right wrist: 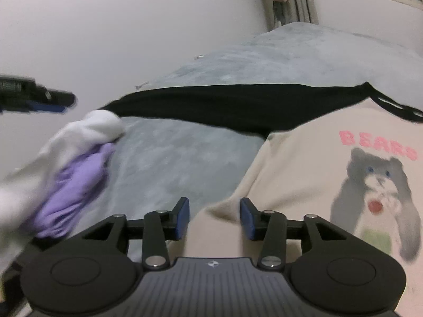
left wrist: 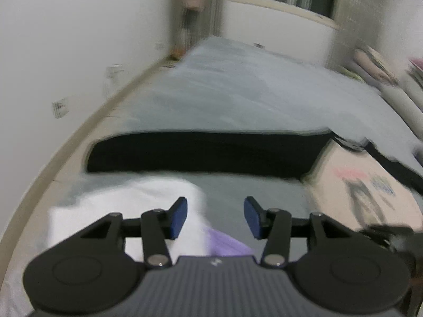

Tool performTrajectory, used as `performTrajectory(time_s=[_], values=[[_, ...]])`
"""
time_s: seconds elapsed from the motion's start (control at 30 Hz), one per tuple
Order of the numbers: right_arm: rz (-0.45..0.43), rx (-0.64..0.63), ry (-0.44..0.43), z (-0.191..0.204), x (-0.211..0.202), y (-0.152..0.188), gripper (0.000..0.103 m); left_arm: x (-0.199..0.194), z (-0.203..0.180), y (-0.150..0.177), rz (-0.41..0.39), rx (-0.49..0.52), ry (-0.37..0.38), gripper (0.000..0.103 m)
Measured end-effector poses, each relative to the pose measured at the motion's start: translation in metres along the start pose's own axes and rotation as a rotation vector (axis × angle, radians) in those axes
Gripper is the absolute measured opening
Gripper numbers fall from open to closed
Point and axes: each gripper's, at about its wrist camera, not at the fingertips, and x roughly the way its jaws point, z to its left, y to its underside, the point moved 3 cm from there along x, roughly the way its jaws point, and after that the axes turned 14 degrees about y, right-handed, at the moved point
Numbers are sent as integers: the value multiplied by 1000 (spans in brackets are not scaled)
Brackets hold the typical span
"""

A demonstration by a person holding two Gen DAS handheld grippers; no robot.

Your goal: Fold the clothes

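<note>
My left gripper (left wrist: 215, 218) hangs over the bed (left wrist: 238, 95) with its jaws wide apart and nothing between them. Under and behind its left pad (left wrist: 179, 218) lies a white cloth (left wrist: 127, 198), bunched, with a bit of purple cloth (left wrist: 227, 243) showing just below the gap. Straight ahead of the jaws, across a strip of grey bedding, a black sleeve (left wrist: 201, 155) stretches flat from left to right. To the right of the right-hand pad the cream shirt (left wrist: 357, 182) lies spread, its print blurred in this view. My right gripper (right wrist: 214, 218) is also open wide and grips nothing; the shirt's lower edge lies beneath the gap and under its right pad (right wrist: 247, 218), but I cannot tell whether the pads touch it. Far to the left of these jaws the white and purple cloths sit heaped together, and above them my left gripper's tip shows against the wall (right wrist: 119, 26). Ahead runs the black sleeve, joining the shirt at its shoulder. To the right of the jaws, the shirt's chest shows pink lettering (right wrist: 378, 145) above a grey bear (right wrist: 375, 192).
</note>
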Motion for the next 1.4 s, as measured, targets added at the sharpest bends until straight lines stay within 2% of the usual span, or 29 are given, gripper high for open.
performTrajectory(time_s=[0.07, 0.17, 0.3, 0.4, 0.5, 0.57, 0.63, 0.7, 0.83, 0.97, 1.03, 1.1, 1.13, 1.17, 1.23, 1.3, 1.33, 1.4], values=[[51, 39, -72, 0, -13, 8, 43, 6, -29, 16, 31, 30, 33, 45], [97, 38, -88, 3, -30, 34, 44, 25, -54, 38, 85, 23, 61, 45], [74, -57, -72, 5, -63, 63, 43, 51, -75, 66, 136, 11, 70, 45], [50, 43, -71, -27, -97, 67, 43, 70, -87, 86, 166, 4, 67, 43], [74, 126, 28, -68, -113, 86, 44, 76, -99, 105, 171, 8, 46, 43], [81, 186, 24, -87, -121, 104, 34, 75, -104, 108, 159, 18, 38, 39], [71, 236, 10, -100, -132, 118, 34, 72, -107, 111, 159, 11, 50, 25], [48, 233, 53, -104, -150, 123, 34, 69, -111, 113, 160, 9, 60, 19], [-1, 283, 168, -119, -175, 137, 34, 65, -119, 120, 155, 30, 56, 19], [-71, 399, 338, -154, -205, 145, 36, 65, -120, 122, 151, 24, 71, 25], [-62, 449, 393, -174, -219, 156, 36, 66, -119, 123, 148, 25, 72, 25], [-28, 484, 421, -187, -223, 167, 36, 65, -120, 124, 146, 33, 71, 22], [-11, 495, 413, -191, -224, 171, 36, 65, -121, 124, 145, 39, 70, 14], [4, 509, 396, -194, -223, 173, 36, 65, -120, 125, 145, 39, 71, 9], [35, 513, 363, -198, -221, 175, 37, 64, -119, 124, 146, 25, 78, 4], [58, 460, 335, -193, -216, 172, 30, 61, -117, 122, 145, 8, 89, 4], [63, 434, 335, -192, -215, 172, 9, 58, -116, 122, 144, -5, 97, 3], [61, 402, 333, -193, -218, 173, 9, 51, -115, 120, 138, -15, 113, 3]])
